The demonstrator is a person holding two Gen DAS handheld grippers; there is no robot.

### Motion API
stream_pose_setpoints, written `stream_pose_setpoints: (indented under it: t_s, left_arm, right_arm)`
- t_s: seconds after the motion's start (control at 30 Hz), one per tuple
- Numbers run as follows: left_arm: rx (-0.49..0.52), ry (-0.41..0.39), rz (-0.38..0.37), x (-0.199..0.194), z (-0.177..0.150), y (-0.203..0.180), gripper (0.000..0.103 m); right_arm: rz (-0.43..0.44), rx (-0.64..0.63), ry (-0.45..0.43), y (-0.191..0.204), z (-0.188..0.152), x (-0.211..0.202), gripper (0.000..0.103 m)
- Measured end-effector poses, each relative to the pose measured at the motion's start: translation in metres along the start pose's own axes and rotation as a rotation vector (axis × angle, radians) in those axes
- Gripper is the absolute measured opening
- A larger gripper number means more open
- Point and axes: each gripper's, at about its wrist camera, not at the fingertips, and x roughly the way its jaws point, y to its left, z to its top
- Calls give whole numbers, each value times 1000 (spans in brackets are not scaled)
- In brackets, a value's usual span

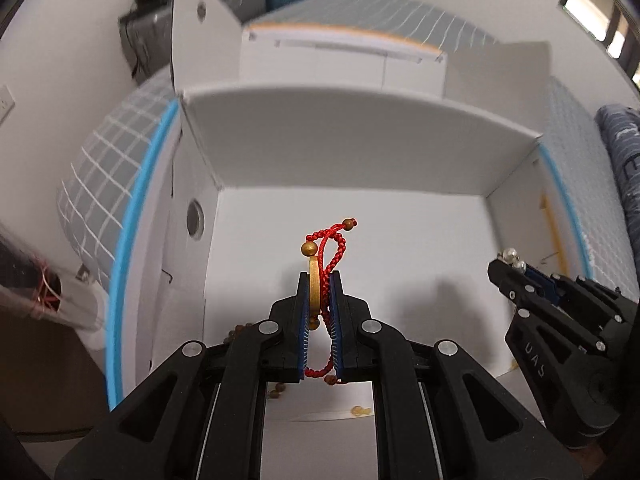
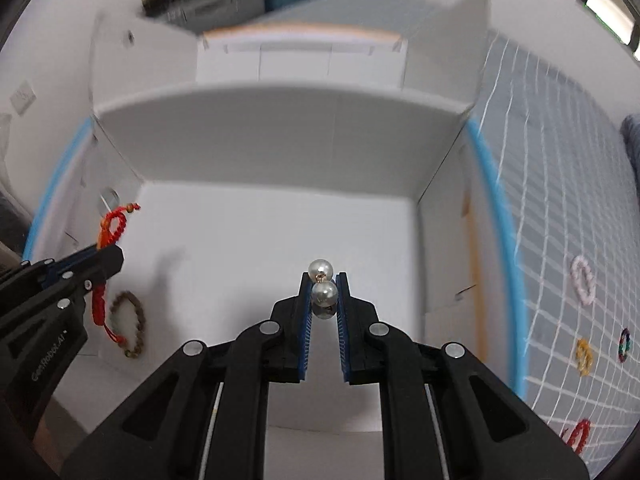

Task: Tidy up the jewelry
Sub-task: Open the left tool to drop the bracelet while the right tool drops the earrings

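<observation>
My left gripper [image 1: 320,280] is shut on a red braided cord bracelet with gold beads [image 1: 326,248], held above the floor of an open white box [image 1: 340,148]. It shows in the right wrist view at the left [image 2: 110,254], with the red bracelet [image 2: 114,222] hanging from it. My right gripper [image 2: 323,280] is shut on a pearl piece [image 2: 323,293], also over the box [image 2: 280,136]. It shows in the left wrist view at the right [image 1: 506,266] with the pearls [image 1: 512,258] at its tip. A brown bead bracelet [image 2: 130,326] lies on the box floor at the left.
The box sits on a grey grid mat [image 2: 560,208] with a blue border [image 2: 496,220]. Several small rings lie on the mat to the right: a pink one [image 2: 583,286], a yellow one [image 2: 584,357], a dark one [image 2: 624,345], a red one [image 2: 578,436]. A second white box [image 1: 344,60] stands behind.
</observation>
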Motion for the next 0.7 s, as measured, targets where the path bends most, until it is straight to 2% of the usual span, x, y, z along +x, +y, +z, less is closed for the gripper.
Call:
stream_pose_setpoints:
  t_s: [0.17, 0.27, 0.47, 0.5, 0.53, 0.57, 0.6, 0.67, 0.7]
  left_arm:
    - [-18, 84, 6, 19, 0, 9, 9]
    - [-16, 103, 12, 23, -2, 10, 9]
    - [-5, 112, 23, 25, -2, 7, 13]
    - [-1, 103, 27, 23, -2, 6, 17]
    - [0, 97, 29, 23, 0, 6, 21]
    - [-1, 90, 28, 23, 2, 8, 31]
    - [-3, 81, 26, 20, 3, 9, 44]
    - [-12, 49, 22, 13, 3, 11, 59]
    - [-12, 36, 28, 10, 4, 12, 63]
  right_arm:
    - [-14, 52, 71, -6, 5, 12, 11]
    - [-11, 64, 113, -9, 10, 23, 11]
    - [-20, 58, 108, -7, 12, 24, 12]
    - [-24, 55, 105, -5, 12, 23, 13]
    - [-20, 53, 98, -4, 12, 21, 19]
    - [-14, 51, 84, -4, 12, 18, 28]
    - [-14, 51, 72, -2, 10, 13, 33]
    - [-17, 49, 49, -1, 10, 8, 47]
    - [-20, 43, 35, 0, 11, 4, 51]
